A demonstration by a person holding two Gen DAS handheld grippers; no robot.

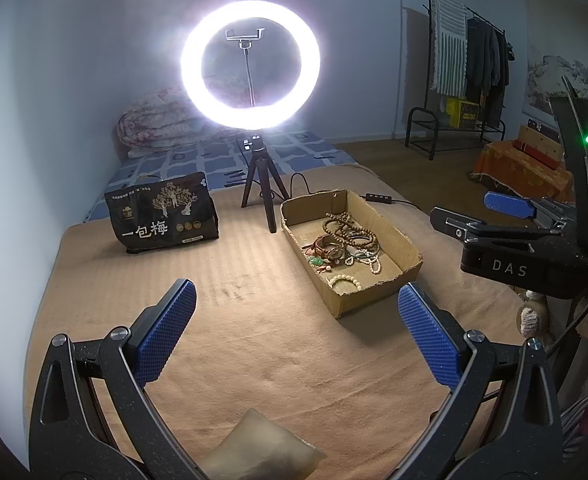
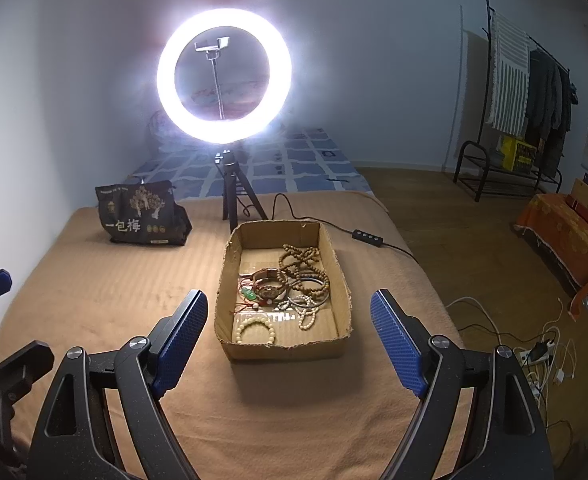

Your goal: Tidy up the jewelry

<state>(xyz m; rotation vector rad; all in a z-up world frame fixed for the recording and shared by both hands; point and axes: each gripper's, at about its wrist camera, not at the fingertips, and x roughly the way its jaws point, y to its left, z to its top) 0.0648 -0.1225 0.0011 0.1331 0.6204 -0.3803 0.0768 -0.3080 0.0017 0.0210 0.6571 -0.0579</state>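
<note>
— Where was the jewelry [image 2: 290, 286]?
— Heaped in the cardboard box [image 2: 342, 346] on the tan blanket [image 2: 94, 280].
— Your grippers?
— My left gripper [image 1: 294, 330] and right gripper [image 2: 290, 338] hovered, fingers apart, empty.

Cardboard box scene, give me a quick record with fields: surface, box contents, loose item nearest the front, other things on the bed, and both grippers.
surface: tan blanket on a bed
box: open cardboard box, right of centre
contents: tangled brown bead strands, a watch, a green pendant
front item: cream bead bracelet, apart from the tangle
other things: lit ring light on a tripod; black snack bag
left gripper: open, holding nothing
right gripper: open, holding nothing, short of the box
</note>
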